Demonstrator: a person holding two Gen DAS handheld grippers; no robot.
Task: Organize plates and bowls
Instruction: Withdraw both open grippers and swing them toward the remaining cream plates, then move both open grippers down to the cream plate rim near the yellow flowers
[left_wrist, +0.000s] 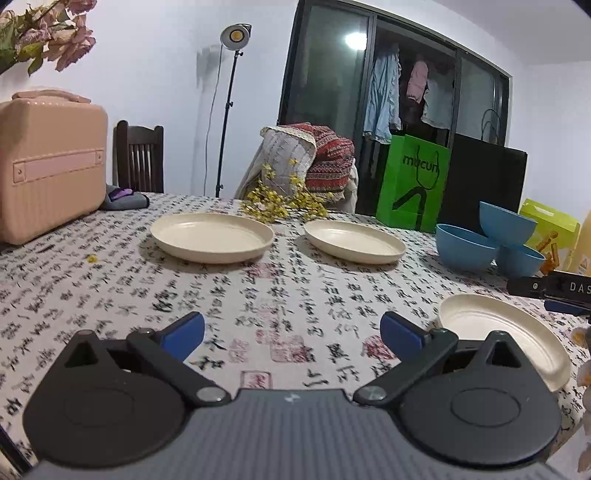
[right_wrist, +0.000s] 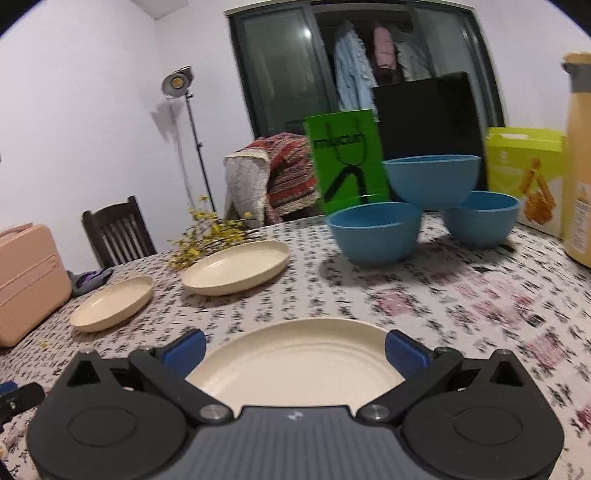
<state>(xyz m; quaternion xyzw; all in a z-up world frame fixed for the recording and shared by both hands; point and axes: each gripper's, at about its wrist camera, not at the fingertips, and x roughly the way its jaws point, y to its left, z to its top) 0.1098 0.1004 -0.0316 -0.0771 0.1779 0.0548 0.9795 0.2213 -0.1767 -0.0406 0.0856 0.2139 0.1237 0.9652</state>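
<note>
Plates and bowls are spread over the surface (left_wrist: 122, 295), which wears a cloth printed with black calligraphy and red seals. Seen from the left wrist camera, one cream plate (left_wrist: 211, 236) lies at about 11 o'clock, a second cream plate (left_wrist: 354, 240) lies at about 1 o'clock, well apart from the first, and a third cream plate (left_wrist: 502, 343) lies close in at about 3 o'clock. Three blue bowls (left_wrist: 465, 247) are grouped at 2 o'clock: two stand on the cloth side by side, and the third rests tilted on their rims. The left claw (left_wrist: 291, 332) hovers over bare cloth with its blue fingers (left_wrist: 184, 332) spread wide and nothing between them. From the right wrist camera, the right claw (right_wrist: 294, 350) is also spread wide, its blue fingers (right_wrist: 186, 350) flanking the near rim of the third plate; whether the pads touch the rim cannot be told. The bowl group shows there at 1 o'clock. A pink case (left_wrist: 48, 166) stands at the left edge at 10 o'clock. Yellow flower sprigs (left_wrist: 280, 203) lie at 12 o'clock behind the two far plates. A green paper bag (left_wrist: 413, 181) and a black bag (left_wrist: 484, 184) stand behind the bowls. A yellow box (right_wrist: 524, 177) and a yellow jug (right_wrist: 578, 158) stand at far right.
</note>
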